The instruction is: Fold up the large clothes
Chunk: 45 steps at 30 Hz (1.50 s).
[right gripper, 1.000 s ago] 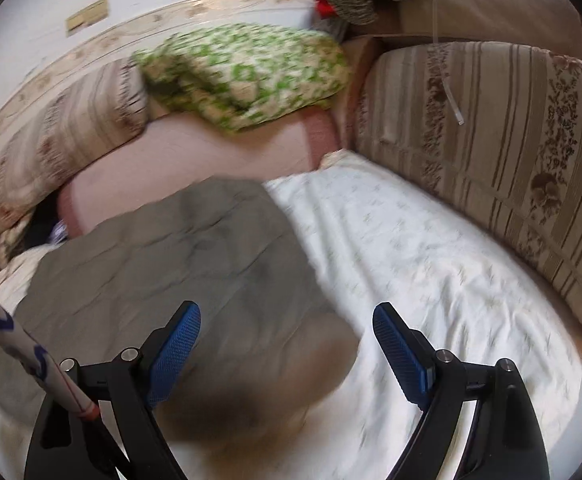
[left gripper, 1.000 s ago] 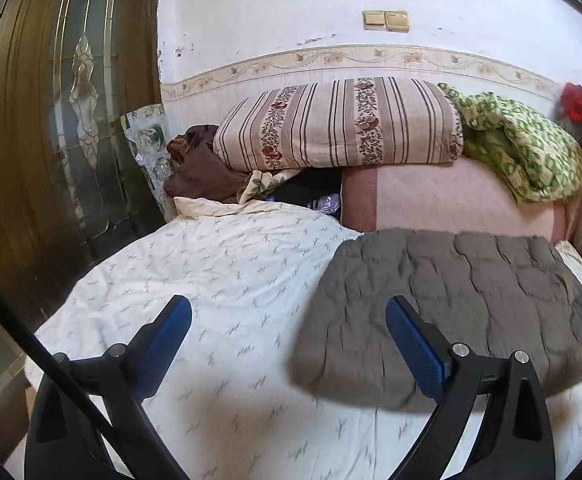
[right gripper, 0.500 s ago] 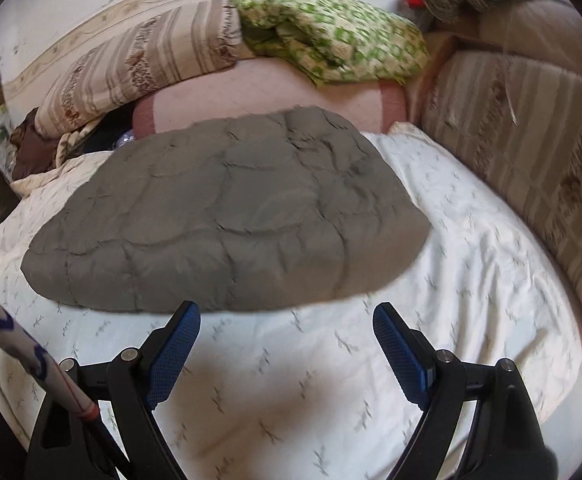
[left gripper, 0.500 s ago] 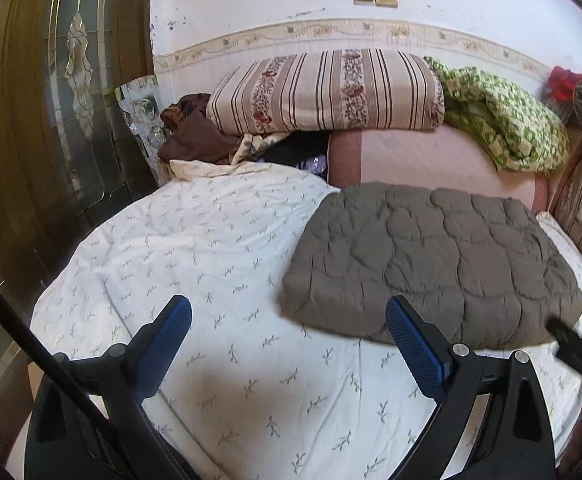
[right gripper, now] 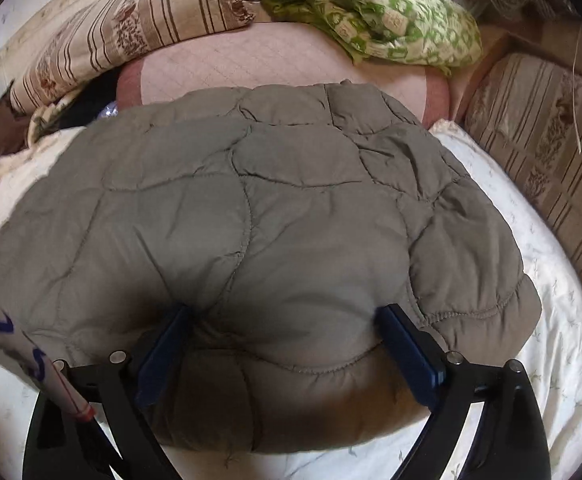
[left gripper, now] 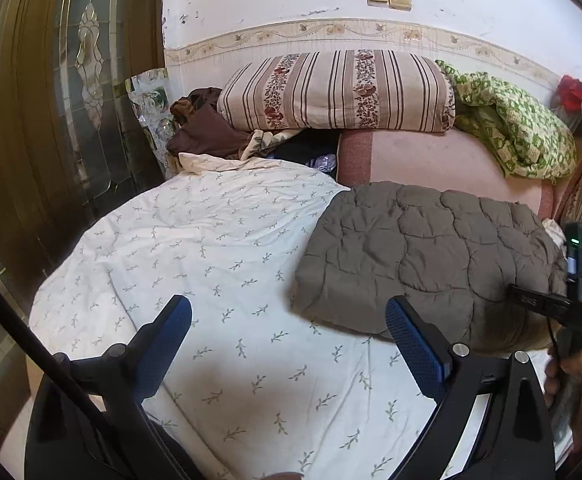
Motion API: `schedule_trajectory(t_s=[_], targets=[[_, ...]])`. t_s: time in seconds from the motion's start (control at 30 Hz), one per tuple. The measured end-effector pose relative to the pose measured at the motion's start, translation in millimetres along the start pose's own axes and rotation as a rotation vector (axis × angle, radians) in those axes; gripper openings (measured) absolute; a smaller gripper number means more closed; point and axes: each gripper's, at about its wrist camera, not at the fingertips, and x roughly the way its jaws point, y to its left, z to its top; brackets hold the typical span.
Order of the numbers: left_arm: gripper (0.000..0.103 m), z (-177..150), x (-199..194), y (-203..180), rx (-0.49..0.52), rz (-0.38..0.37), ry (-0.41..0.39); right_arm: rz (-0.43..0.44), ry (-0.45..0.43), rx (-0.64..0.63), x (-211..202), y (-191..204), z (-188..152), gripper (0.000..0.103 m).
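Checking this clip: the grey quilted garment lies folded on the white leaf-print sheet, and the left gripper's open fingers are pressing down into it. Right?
Not quite: the right gripper presses its open fingers into the grey quilted garment, as the right wrist view shows. The left gripper hangs open over the bare white leaf-print sheet, apart from the garment. The rest stands.

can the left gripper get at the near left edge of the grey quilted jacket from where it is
Probably yes: the left gripper is open over bare sheet, and nothing lies between it and the grey quilted jacket edge just ahead to its right.
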Motion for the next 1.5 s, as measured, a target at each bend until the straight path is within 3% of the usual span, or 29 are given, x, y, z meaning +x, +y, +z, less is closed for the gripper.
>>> schedule_trajectory(t_s=[0.2, 0.5, 0.9, 1.5], targets=[[0.097, -6, -4, -17, 0.030, -0.090, 0.048, 0.052, 0.008, 0.052, -55, -28, -29, 0.096], [0.097, -25, -19, -47, 0.080, -0.172, 0.103, -0.009, -0.005, 0.078, -117, -50, -100, 0.096], [0.097, -42, -26, -56, 0.116, -0.203, 0.155, -0.057, -0.037, 0.004, -145, -27, -123, 0.096], [0.097, -52, -16, -51, 0.108, -0.213, 0.213, -0.073, 0.003, -0.023, -141, -14, -137, 0.096]])
